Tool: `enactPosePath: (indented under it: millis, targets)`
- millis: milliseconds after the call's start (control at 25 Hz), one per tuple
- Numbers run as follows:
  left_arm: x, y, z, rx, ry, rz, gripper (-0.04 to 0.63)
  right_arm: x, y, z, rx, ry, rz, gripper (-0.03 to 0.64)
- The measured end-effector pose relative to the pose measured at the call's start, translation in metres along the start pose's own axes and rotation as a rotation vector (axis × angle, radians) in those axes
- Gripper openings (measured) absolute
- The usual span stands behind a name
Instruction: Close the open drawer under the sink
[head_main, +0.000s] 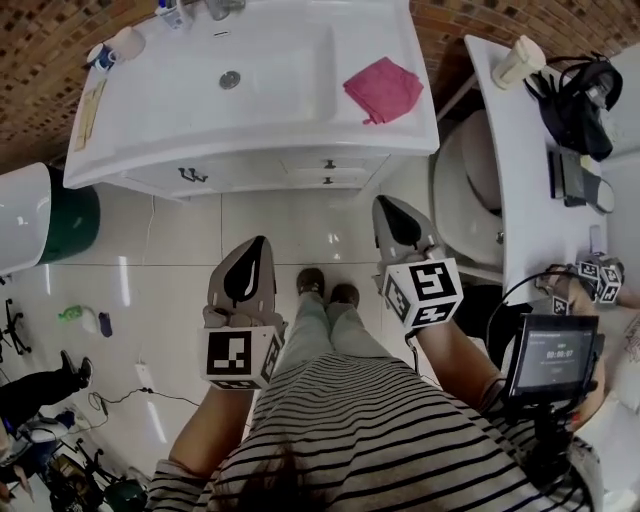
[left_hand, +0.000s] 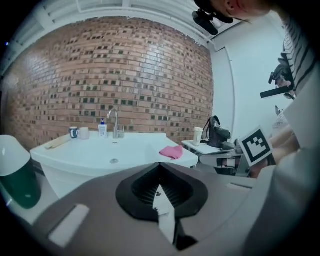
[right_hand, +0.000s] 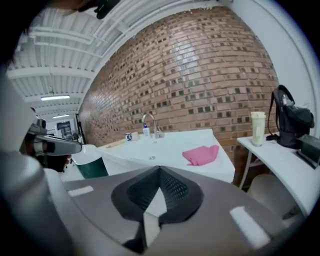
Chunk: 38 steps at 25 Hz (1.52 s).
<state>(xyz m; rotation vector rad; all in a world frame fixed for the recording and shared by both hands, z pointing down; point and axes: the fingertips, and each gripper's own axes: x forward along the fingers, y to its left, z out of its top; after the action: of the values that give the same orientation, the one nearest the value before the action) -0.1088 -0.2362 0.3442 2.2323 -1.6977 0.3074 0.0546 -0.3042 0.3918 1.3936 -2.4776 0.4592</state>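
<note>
A white sink counter (head_main: 130, 150) stands on a white cabinet against the brick wall. Two stacked drawer fronts (head_main: 330, 172) with dark knobs show under its front edge, right of centre; from above I cannot tell how far either sticks out. My left gripper (head_main: 258, 243) hangs over the tiled floor in front of the cabinet, shut and holding nothing. My right gripper (head_main: 385, 205) is closer, just below the drawers, also shut and holding nothing. In the left gripper view the left gripper (left_hand: 160, 165) faces the sink; in the right gripper view the right gripper (right_hand: 160, 169) does too. In both, the gripper's body hides the drawers.
A pink cloth (head_main: 383, 88) lies on the counter's right side; a mug (head_main: 125, 42) and bottles stand by the faucet (head_main: 222, 8). A green bin with a white lid (head_main: 30, 215) is on the left. On the right are a stool (head_main: 470, 190) and a white table (head_main: 520, 150) bearing a black bag (head_main: 580, 95).
</note>
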Motion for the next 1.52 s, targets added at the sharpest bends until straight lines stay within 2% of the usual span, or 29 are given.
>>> enactPosePath:
  millis: [120, 240, 440, 680, 840, 960, 1240, 1400, 1520]
  targets:
    - [-0.039, -0.014, 0.018, 0.018, -0.048, 0.027, 0.014, -0.054, 0.027, 0.025, -0.021, -0.066, 0.043, -0.002]
    - [-0.075, -0.018, 0.027, 0.02, -0.084, 0.048, 0.014, -0.1, 0.047, 0.041, -0.017, -0.141, 0.044, -0.003]
    - [-0.147, -0.028, 0.018, 0.053, -0.135, 0.012, 0.014, -0.174, 0.091, 0.045, -0.028, -0.201, 0.023, -0.003]
    - [-0.263, -0.021, -0.021, 0.054, -0.168, -0.024, 0.014, -0.276, 0.178, 0.023, 0.025, -0.262, -0.058, -0.003]
    - [-0.339, -0.016, -0.047, 0.08, -0.169, -0.039, 0.014, -0.332, 0.247, -0.001, 0.04, -0.252, -0.063, -0.003]
    - [-0.378, -0.015, -0.056, 0.051, -0.177, -0.043, 0.014, -0.36, 0.28, -0.012, 0.027, -0.236, -0.061, -0.003]
    - [-0.424, -0.034, -0.064, 0.017, -0.192, -0.05, 0.014, -0.386, 0.319, -0.022, -0.052, -0.221, -0.016, -0.003]
    - [-0.43, -0.053, -0.065, 0.047, -0.2, -0.063, 0.014, -0.395, 0.32, -0.021, -0.079, -0.228, 0.002, -0.003]
    - [-0.431, -0.063, -0.069, 0.042, -0.19, -0.069, 0.014, -0.397, 0.32, -0.023, -0.085, -0.224, 0.016, -0.003]
